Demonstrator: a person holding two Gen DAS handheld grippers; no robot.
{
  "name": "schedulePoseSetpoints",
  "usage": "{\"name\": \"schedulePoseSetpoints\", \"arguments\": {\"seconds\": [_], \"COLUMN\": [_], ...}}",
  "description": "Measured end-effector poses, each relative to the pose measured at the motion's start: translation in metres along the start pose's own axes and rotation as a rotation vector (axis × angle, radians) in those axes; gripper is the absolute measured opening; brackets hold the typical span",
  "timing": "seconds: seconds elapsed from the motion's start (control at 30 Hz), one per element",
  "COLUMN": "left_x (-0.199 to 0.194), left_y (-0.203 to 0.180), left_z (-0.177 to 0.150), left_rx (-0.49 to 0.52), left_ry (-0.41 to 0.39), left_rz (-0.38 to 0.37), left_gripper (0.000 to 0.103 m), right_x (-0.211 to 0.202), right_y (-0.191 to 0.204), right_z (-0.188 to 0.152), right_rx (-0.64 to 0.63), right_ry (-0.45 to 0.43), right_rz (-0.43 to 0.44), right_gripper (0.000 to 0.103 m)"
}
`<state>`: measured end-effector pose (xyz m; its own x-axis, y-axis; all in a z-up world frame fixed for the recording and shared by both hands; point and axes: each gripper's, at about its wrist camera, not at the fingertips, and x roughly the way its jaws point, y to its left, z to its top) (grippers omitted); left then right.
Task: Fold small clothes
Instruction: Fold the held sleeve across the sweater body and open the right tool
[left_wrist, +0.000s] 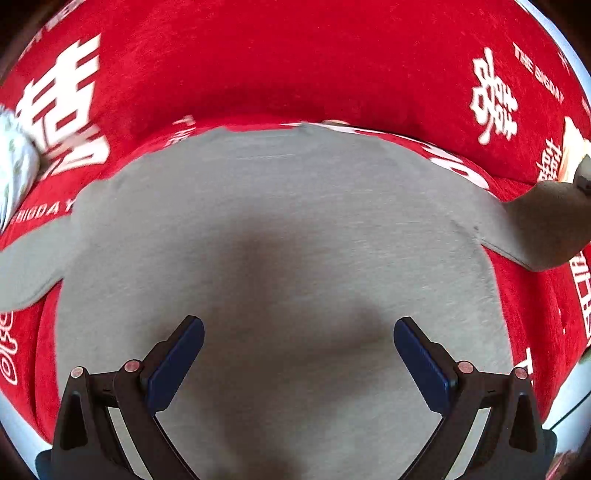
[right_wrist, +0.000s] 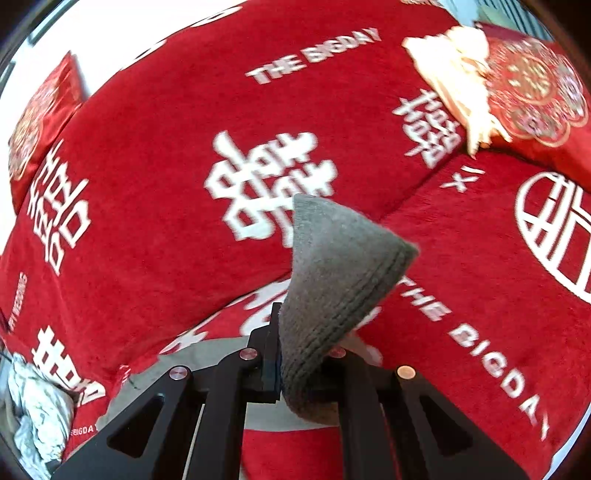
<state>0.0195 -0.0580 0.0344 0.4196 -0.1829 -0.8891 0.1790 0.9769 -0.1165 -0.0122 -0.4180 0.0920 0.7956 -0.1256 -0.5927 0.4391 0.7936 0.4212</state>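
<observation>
A grey shirt (left_wrist: 280, 229) lies spread flat on the red blanket (left_wrist: 258, 62), sleeves out to the left and right. My left gripper (left_wrist: 298, 332) hovers over the shirt's body, wide open and empty, its blue pads (left_wrist: 177, 365) apart. My right gripper (right_wrist: 295, 354) is shut on the cuff of the shirt's right sleeve (right_wrist: 332, 280) and holds it lifted above the blanket. In the left wrist view that lifted sleeve (left_wrist: 546, 225) rises at the far right, with part of the right gripper at the frame edge.
The red blanket (right_wrist: 166, 147) with white characters covers the whole surface. A white patterned garment (left_wrist: 14, 162) lies at the left, also seen in the right wrist view (right_wrist: 37, 402). A cream garment (right_wrist: 454, 77) and a red embroidered cushion (right_wrist: 535, 88) lie at the far right.
</observation>
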Motion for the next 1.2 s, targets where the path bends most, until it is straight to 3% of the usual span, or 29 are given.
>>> {"name": "schedulePoseSetpoints", "arguments": {"seconds": [0.37, 0.67, 1.1, 1.2], "left_x": [-0.025, -0.035, -0.031, -0.028], "left_y": [0.083, 0.158, 0.216, 0.223], "left_z": [-0.012, -0.024, -0.032, -0.034], "left_rx": [-0.123, -0.262, -0.373, -0.395], "left_ry": [-0.028, -0.045, -0.043, -0.038], "left_rz": [-0.015, -0.046, -0.078, -0.085], "left_gripper": [0.103, 0.103, 0.103, 0.103], "right_x": [0.020, 0.054, 0.112, 0.120], "right_y": [0.141, 0.256, 0.340, 0.353], "right_z": [-0.042, -0.110, -0.210, -0.233], "right_rx": [-0.114, -0.251, -0.419, -0.483], "right_ry": [0.034, 0.118, 0.260, 0.322], "right_rz": [0.040, 0.105, 0.132, 0.166], "right_gripper": [0.008, 0.008, 0.008, 0.018]}}
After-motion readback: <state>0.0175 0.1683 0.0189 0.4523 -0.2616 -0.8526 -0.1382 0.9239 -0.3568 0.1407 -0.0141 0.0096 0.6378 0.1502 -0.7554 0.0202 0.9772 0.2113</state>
